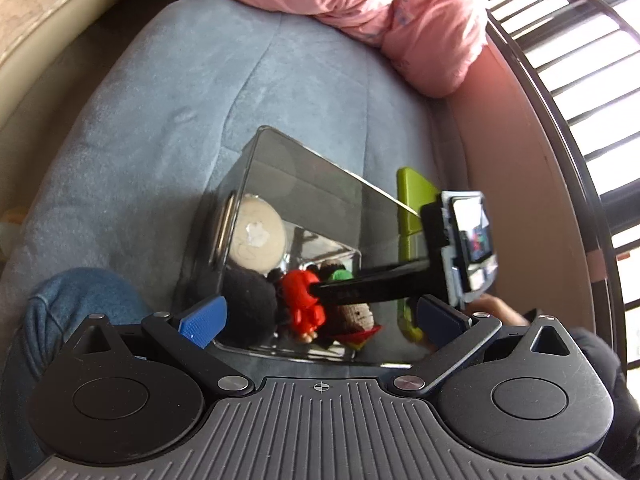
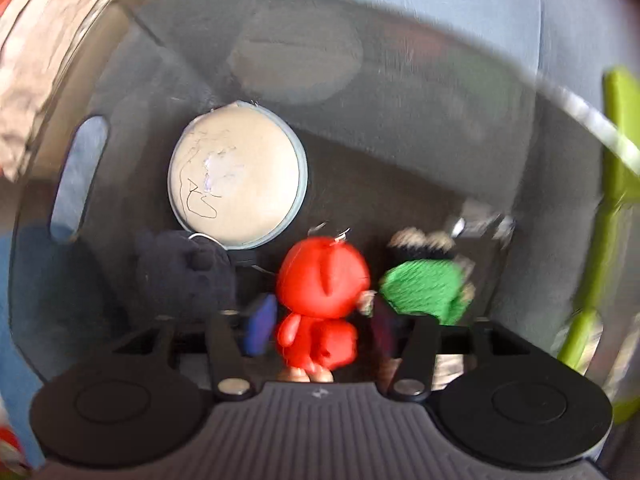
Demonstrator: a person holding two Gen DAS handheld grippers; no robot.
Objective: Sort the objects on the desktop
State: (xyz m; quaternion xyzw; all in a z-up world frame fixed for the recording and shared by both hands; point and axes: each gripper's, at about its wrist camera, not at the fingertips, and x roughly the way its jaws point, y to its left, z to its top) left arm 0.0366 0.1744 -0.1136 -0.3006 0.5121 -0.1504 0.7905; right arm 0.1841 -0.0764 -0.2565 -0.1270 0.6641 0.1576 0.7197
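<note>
Bedding (image 1: pixel 160 128), blue-grey and quilted, extends ahead of the left gripper (image 1: pixel 320 320), whose blue pads stand wide apart, released and holding nothing. Directly ahead of it, between its fingers, sits a clear smoked storage box (image 1: pixel 280 184); a green case (image 1: pixel 412 200) lies just beyond the box's right wall. The right gripper (image 2: pixel 320 328) points down into the box. Its jaws stand on either side of a red figurine (image 2: pixel 320 292); whether the pads press on it cannot be told. A round cream disc (image 2: pixel 236 184) lies ahead-left of it, a dark plush (image 2: pixel 184 276) left, and a green knitted toy (image 2: pixel 420 288) right.
</note>
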